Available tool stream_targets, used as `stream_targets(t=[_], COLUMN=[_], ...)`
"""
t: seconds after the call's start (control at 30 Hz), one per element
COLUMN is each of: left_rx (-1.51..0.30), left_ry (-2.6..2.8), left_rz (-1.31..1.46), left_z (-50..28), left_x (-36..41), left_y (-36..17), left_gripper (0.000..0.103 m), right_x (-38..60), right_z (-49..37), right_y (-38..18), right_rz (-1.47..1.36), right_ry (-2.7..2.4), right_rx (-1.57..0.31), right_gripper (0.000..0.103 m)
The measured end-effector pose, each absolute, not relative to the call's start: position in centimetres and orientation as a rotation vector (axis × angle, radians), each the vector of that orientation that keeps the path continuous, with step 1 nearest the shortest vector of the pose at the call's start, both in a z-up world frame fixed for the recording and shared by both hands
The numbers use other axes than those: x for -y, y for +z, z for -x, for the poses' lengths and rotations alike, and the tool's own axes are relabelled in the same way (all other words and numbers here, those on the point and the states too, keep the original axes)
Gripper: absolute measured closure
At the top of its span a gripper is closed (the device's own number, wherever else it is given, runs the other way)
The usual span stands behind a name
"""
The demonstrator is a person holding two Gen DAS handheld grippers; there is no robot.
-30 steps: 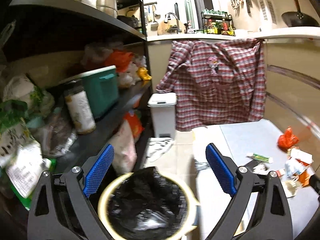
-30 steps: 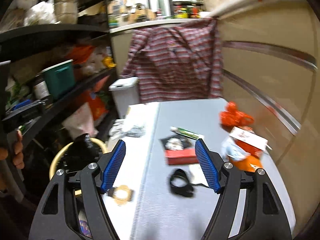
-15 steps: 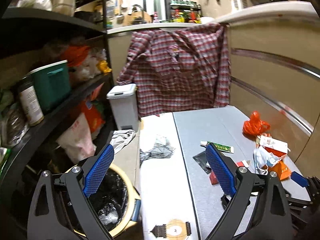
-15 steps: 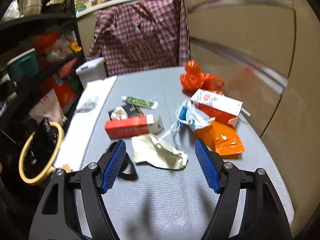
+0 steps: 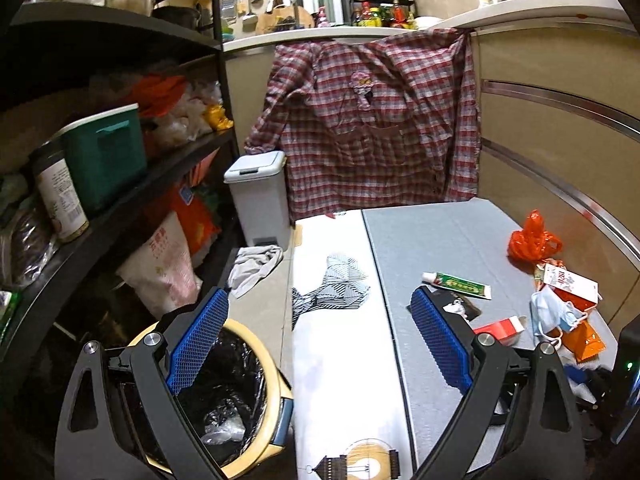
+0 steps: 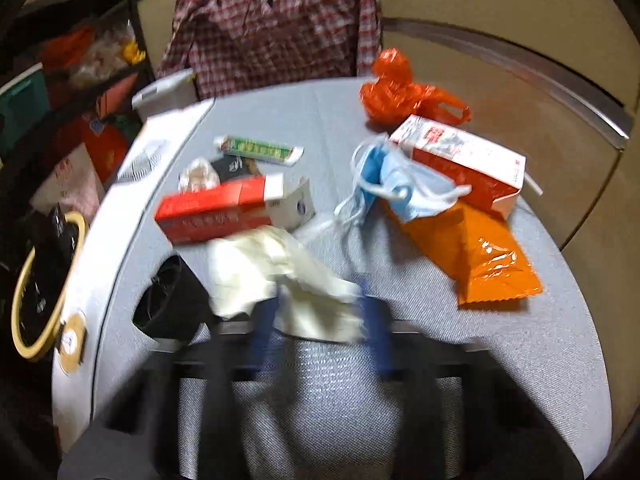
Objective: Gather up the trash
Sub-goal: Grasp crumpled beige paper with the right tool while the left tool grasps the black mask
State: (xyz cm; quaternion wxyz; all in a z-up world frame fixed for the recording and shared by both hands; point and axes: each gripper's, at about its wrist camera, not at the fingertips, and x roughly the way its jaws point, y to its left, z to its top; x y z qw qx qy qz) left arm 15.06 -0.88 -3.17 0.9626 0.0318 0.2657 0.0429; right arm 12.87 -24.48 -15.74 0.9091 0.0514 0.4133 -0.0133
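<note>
Trash lies on the grey table top (image 6: 500,344): a crumpled cream paper (image 6: 276,272), a red box (image 6: 216,208), a blue face mask (image 6: 396,188), an orange packet (image 6: 484,256), a red-and-white carton (image 6: 460,160), an orange bag (image 6: 400,88) and a green tube (image 6: 260,150). My right gripper (image 6: 320,312) is blurred, its blue fingers on either side of the near edge of the cream paper; the jaws look partly closed. My left gripper (image 5: 320,340) is open and empty above the floor and table edge, with the black-lined yellow bin (image 5: 240,400) under its left finger.
A black shelf unit (image 5: 120,208) full of bags and jars stands at the left. A grey pedal bin (image 5: 260,196) and a plaid shirt (image 5: 368,120) are at the back. A black crumpled item (image 6: 172,304) lies left of the paper. Beige cabinet fronts (image 6: 520,40) bound the right.
My right gripper has dropped to the table and its jaws have narrowed around the cream paper. My left gripper has swung right from over the bin toward the table, still open.
</note>
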Motion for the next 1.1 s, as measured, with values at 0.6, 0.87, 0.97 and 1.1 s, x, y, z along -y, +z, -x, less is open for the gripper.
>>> stream_targets(t=[0.6,0.87,0.97,1.1], left_rx=[-0.606,-0.703,-0.746,-0.812], left_ry=[0.019,-0.109,-0.139,-0.160], left_rz=[-0.019,-0.017,0.002,-0.003], left_z=[-13.7,-13.8,-14.6,-15.8], left_x=[2.2,7.8,9.9,12.3], left_y=[-5.1,-10.2,-11.8,-14.1], left_gripper=[0.013,0.013,0.013,0.013], right_x=[28.8,30.2,30.3,30.5], right_z=[-7.7,-8.3,-8.4,-8.5], right_y=[-5.8,-6.2,-6.4,-6.8], right_rz=[-0.293,-0.338,-0.335,-0.330], right_ry=[-0.108,-0.141,-0.143,-0.147], right_rx=[-0.599,-0.629,-0.633,-0.646], right_gripper=[0.101,0.102,0.102,0.102])
